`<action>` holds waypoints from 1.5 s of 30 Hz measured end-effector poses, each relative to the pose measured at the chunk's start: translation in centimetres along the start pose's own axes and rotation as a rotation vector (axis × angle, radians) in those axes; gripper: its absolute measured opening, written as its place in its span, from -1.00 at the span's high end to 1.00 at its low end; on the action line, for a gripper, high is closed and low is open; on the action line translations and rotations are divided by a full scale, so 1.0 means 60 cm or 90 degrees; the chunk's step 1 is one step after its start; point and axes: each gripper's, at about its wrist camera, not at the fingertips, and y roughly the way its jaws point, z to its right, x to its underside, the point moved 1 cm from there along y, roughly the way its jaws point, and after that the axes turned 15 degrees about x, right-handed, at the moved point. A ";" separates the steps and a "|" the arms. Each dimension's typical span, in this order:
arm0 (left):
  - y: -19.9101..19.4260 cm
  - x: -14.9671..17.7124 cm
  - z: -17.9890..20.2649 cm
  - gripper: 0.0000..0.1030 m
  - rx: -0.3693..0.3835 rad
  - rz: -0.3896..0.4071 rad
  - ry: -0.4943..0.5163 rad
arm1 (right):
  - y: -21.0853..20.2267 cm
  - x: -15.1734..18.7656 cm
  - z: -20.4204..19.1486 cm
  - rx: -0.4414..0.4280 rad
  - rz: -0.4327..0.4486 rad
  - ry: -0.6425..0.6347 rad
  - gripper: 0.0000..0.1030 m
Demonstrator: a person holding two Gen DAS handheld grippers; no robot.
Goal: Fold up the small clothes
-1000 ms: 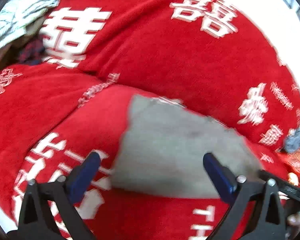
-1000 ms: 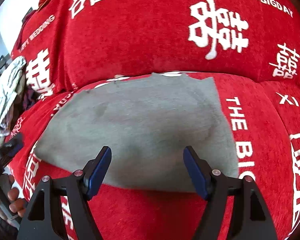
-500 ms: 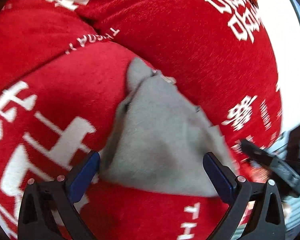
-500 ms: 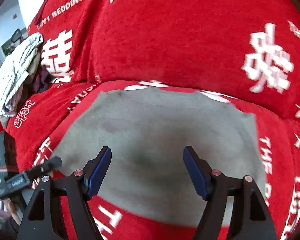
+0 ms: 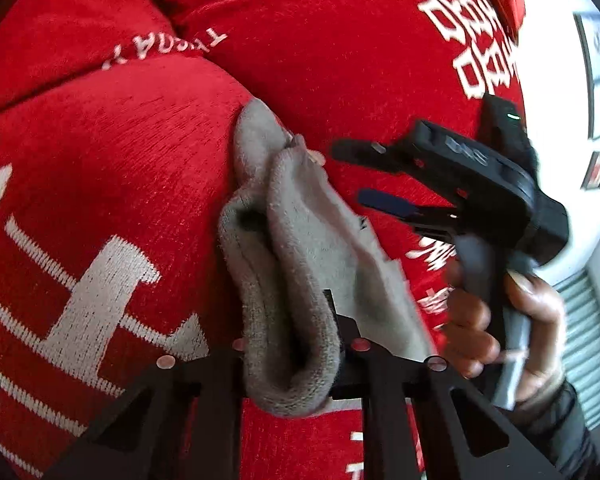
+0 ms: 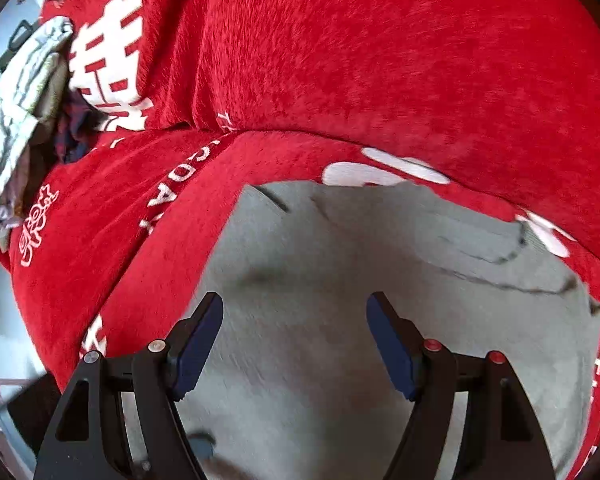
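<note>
Left gripper (image 5: 296, 344) jaws have just been closing and now pinch a bunched edge of the grey cloth (image 5: 300, 248), which lay flat a second ago. Cloth sits on the red cover (image 5: 100, 168). Right gripper (image 6: 294, 336), jaws wide apart and gripping nothing, hangs over the cloth's middle.

text: partial "DAY" | on: red cover (image 6: 340, 80) | other white characters unreadable
</note>
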 end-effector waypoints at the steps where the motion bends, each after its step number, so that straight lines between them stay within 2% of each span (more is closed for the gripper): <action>1: 0.005 -0.001 -0.003 0.70 -0.002 0.001 0.000 | 0.010 -0.009 -0.008 -0.010 -0.013 0.003 -0.50; 7: 0.019 -0.005 0.003 0.70 -0.060 -0.002 0.041 | 0.083 -0.046 -0.076 0.009 -0.099 -0.005 -0.52; 9: 0.017 -0.004 0.004 0.70 -0.084 -0.005 0.047 | 0.092 -0.050 -0.100 0.040 -0.097 -0.031 -0.70; 10: 0.018 -0.004 0.003 0.70 -0.099 -0.006 0.053 | 0.096 -0.050 -0.114 0.067 -0.096 -0.056 -0.70; 11: 0.009 -0.003 0.003 0.70 -0.087 -0.019 0.067 | 0.102 -0.048 -0.133 0.104 -0.096 -0.094 -0.70; 14: 0.020 -0.001 0.006 0.70 -0.112 -0.019 0.086 | 0.106 -0.040 -0.157 0.161 -0.078 -0.157 -0.55; 16: 0.027 -0.004 0.005 0.70 -0.118 -0.019 0.089 | 0.101 -0.041 -0.148 0.175 -0.070 -0.152 -0.19; 17: 0.029 -0.005 0.005 0.70 -0.122 -0.019 0.091 | 0.098 -0.044 -0.137 0.177 -0.070 -0.142 0.16; 20: 0.018 0.003 0.011 0.70 -0.140 -0.026 0.109 | 0.087 -0.047 -0.104 0.134 -0.072 -0.105 0.54; 23: 0.024 -0.002 0.021 0.70 -0.171 -0.031 0.137 | 0.075 -0.047 -0.080 0.086 -0.064 -0.072 0.66; 28: 0.010 -0.019 0.037 0.70 -0.192 -0.036 0.156 | 0.061 -0.046 -0.047 0.025 -0.056 -0.037 0.70; 45: -0.011 0.006 0.085 0.76 -0.244 -0.057 0.215 | 0.013 -0.060 0.014 -0.081 -0.014 0.011 0.71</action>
